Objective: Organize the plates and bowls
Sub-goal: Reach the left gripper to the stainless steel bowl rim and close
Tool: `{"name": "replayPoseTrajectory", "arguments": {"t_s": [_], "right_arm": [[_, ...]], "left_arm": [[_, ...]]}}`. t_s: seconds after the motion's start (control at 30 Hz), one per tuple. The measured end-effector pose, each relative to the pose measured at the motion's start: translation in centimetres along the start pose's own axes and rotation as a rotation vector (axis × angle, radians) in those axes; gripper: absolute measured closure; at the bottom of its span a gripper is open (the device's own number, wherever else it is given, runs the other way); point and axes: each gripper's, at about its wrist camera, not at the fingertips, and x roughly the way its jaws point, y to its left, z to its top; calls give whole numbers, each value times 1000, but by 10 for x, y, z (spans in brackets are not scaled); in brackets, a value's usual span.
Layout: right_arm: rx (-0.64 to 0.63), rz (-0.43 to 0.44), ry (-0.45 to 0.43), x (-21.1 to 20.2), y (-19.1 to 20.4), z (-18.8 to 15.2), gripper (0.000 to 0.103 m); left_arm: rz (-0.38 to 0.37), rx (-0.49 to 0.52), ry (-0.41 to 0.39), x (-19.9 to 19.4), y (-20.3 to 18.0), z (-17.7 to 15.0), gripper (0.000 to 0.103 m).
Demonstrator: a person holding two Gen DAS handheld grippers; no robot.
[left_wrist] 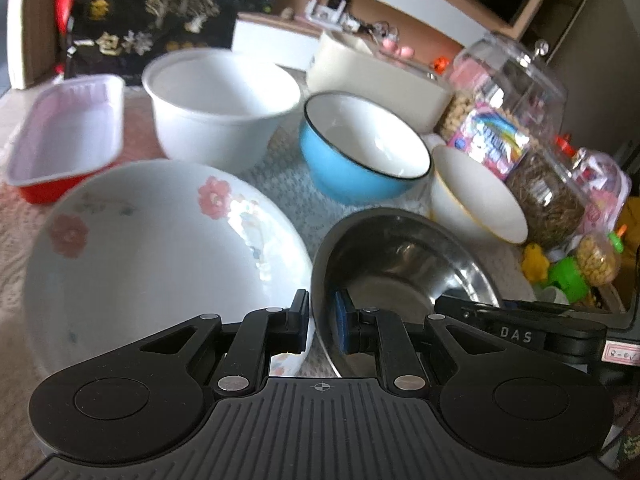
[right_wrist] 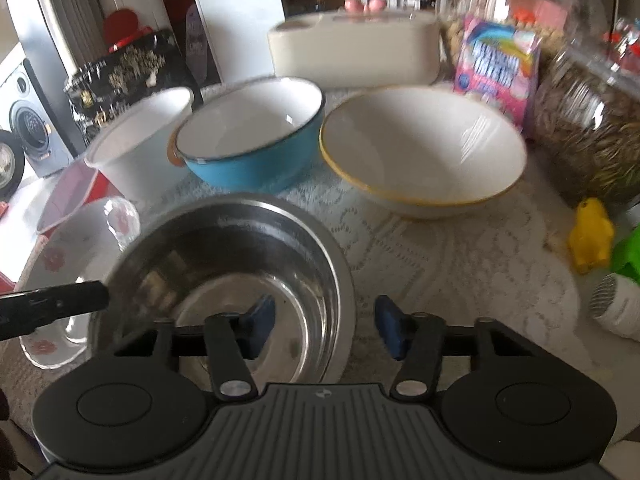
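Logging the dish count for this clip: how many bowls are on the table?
4, not counting the floral plate: a steel bowl nearest, a blue bowl behind it, a tall white bowl to its left, a yellow-rimmed white bowl to its right. Clutter may hide others.

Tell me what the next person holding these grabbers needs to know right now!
Left gripper: nearly closed around the steel bowl's rim; I cannot tell whether it pinches.
Right gripper: open, with one finger inside that bowl's near rim and one outside.
Things: the flowered plate is beside the steel bowl. The blue bowl, white bowl and yellow-rimmed bowl sit behind, all separate.
Done: nothing stacked yet.
Left: probably nest the bowls and place the plate.
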Motion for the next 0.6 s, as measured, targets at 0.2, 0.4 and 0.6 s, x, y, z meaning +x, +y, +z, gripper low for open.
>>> {"name": "replayPoseTrajectory", "arguments": {"t_s": [0.2, 0.4, 0.6], "right_arm": [[-21, 4, 16, 1, 7, -6, 74], [-59, -51, -48, -22, 20, -1, 74], [-147, -53, -183, -63, 52, 12, 70]], "left_arm": [[20, -19, -7, 5, -7, 4, 78], [1, -27, -23, -5, -6, 3, 78], [-17, -58, -132, -45, 9, 11, 78]]}}
